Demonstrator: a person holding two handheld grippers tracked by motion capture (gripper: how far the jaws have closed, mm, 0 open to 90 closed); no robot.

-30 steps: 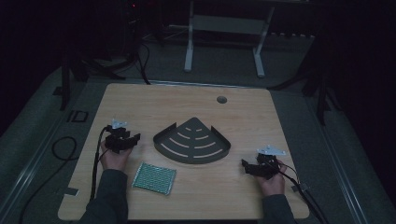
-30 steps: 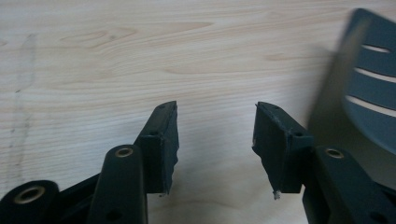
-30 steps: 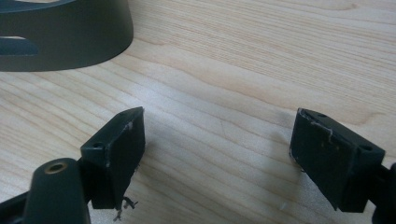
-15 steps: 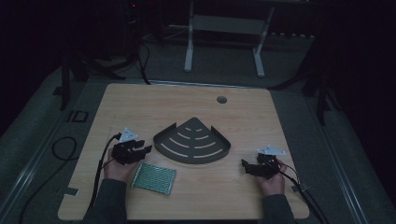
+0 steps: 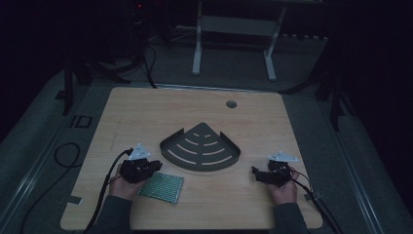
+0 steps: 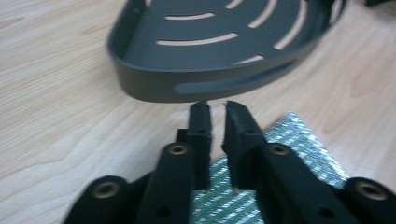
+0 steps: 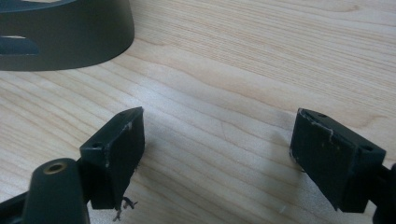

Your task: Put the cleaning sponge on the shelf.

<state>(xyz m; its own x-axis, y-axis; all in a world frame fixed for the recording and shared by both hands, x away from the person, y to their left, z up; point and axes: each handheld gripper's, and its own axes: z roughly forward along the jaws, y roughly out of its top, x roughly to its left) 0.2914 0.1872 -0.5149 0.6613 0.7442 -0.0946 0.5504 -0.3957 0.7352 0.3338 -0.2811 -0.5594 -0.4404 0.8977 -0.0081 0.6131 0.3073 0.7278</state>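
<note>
Left gripper (image 5: 153,165): nearest the person, just left of the green mat; its jaws have just been closing and now stand almost together with a thin gap, nothing pinched between them. In the left gripper view (image 6: 217,109) the tips hang above the mat's edge, short of the tray's wall.
Green mat (image 5: 161,186): flat on the surface (image 5: 146,117), just in front of the tray's left end. In the left gripper view (image 6: 299,140) the jaws cover much of it and the frame cuts off its lower part.
Right gripper (image 5: 255,171): right of the tray, apart from it; jaws wide apart (image 7: 217,140) over bare wood, empty.
Grey tray (image 5: 200,148): fan-shaped, slotted, middle of the surface; cut off at the top in the left gripper view (image 6: 205,84).
Beyond: dim floor, hard to make out.
Writing: none readable.
</note>
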